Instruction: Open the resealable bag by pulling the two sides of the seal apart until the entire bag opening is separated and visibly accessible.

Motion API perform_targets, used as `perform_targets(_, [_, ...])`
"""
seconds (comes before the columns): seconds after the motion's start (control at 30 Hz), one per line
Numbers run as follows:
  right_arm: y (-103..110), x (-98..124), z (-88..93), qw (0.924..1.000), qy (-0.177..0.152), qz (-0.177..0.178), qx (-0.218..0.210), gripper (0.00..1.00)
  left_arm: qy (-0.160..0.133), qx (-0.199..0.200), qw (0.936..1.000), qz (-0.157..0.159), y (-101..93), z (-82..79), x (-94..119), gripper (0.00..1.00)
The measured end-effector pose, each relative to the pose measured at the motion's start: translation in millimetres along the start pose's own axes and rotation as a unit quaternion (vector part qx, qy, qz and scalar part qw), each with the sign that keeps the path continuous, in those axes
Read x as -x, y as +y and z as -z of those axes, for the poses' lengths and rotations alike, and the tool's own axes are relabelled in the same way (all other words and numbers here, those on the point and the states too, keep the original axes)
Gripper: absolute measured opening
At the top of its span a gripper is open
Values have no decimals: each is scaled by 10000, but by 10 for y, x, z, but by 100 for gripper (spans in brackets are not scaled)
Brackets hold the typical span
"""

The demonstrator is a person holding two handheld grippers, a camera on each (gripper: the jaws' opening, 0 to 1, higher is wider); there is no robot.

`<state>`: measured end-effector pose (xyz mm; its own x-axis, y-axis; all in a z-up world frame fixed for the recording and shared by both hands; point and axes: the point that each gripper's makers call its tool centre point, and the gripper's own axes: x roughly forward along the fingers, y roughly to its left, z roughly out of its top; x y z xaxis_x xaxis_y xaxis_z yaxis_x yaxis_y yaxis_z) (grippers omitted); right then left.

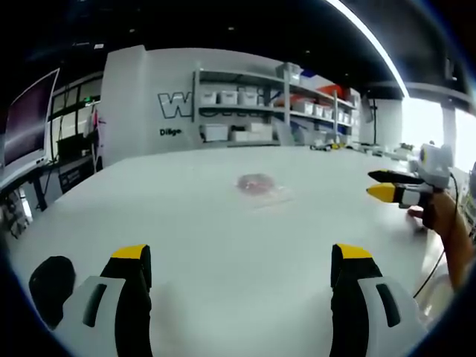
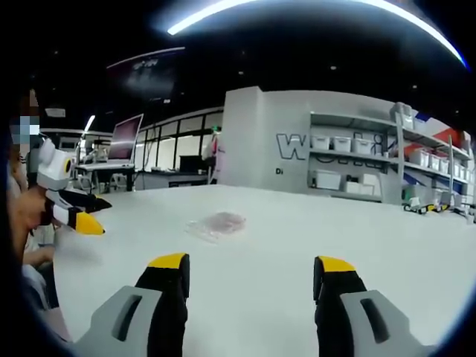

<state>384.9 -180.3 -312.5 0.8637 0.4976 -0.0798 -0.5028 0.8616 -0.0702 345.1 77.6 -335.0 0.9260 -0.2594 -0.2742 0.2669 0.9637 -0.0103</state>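
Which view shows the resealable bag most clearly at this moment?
The left gripper view: the resealable bag lies near centre, flat on the white table. The right gripper view shows the bag left of centre, slightly less distinct.

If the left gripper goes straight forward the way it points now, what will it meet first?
Probably the resealable bag, lying flat on the white table ahead of the open left gripper. The table between them looks bare, though depth is hard to judge.

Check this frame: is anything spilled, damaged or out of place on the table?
Nothing stands out. The resealable bag lies flat on the white table, untouched, with pinkish contents inside. Both the left gripper and right gripper are open, apart from it.
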Motion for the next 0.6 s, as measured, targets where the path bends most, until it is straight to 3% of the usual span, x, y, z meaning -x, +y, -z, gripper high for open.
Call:
perform_targets(0.2, [-72,-8,-74,10000,-27,57,47,68,22,-17,10000,16,-5,-6,-7,100])
perform_targets(0.6, [30,-102,-136,9999,-69,-94,104,67,-6,-15,10000,-41,46,-27,35,100])
